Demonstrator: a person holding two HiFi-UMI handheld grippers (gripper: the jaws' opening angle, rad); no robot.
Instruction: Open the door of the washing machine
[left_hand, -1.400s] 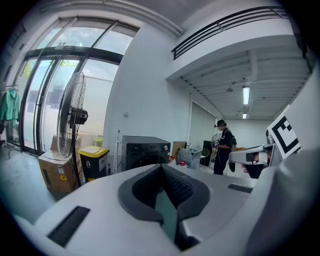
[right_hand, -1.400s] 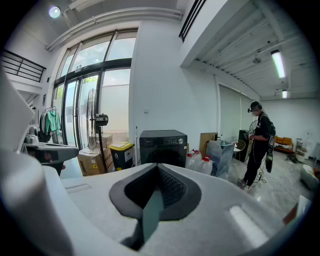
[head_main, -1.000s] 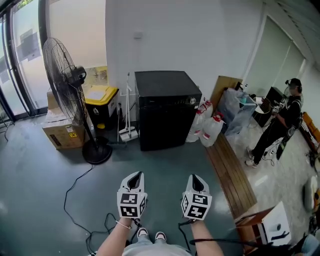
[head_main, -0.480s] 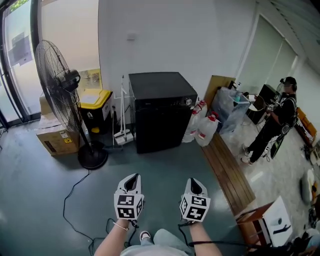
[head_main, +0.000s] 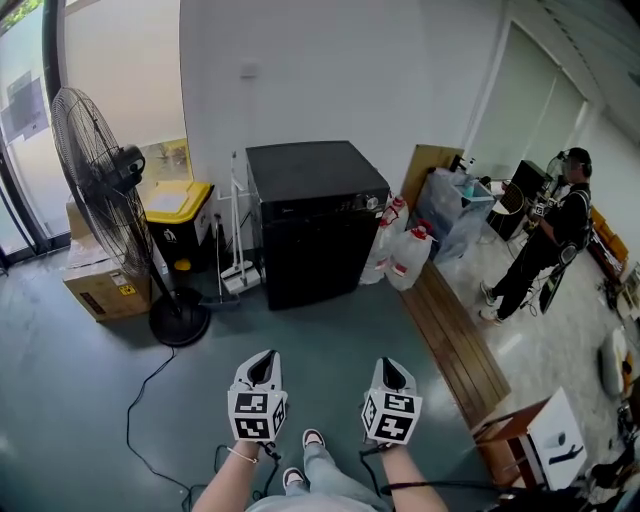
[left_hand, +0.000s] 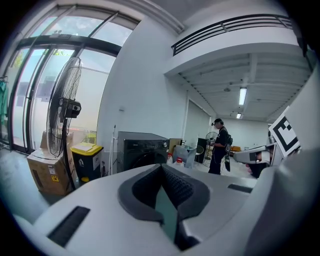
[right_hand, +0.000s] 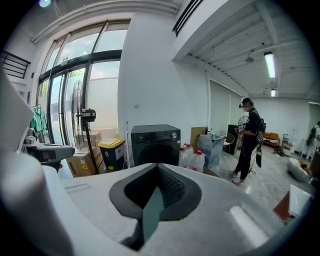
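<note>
Washing machine door shut; yellow-lidded bin closed, contents unseen; left tongs, right tongs together, empty.

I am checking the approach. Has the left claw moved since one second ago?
Yes. The left claw has come slightly forward: the gap to the fan base and washing machine is smaller.

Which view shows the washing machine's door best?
The right gripper view: the washing machine faces it squarely, the round door's outline shows. The left gripper view sees it at an angle, door dim. The head view looks down on its top and dark front.
</note>
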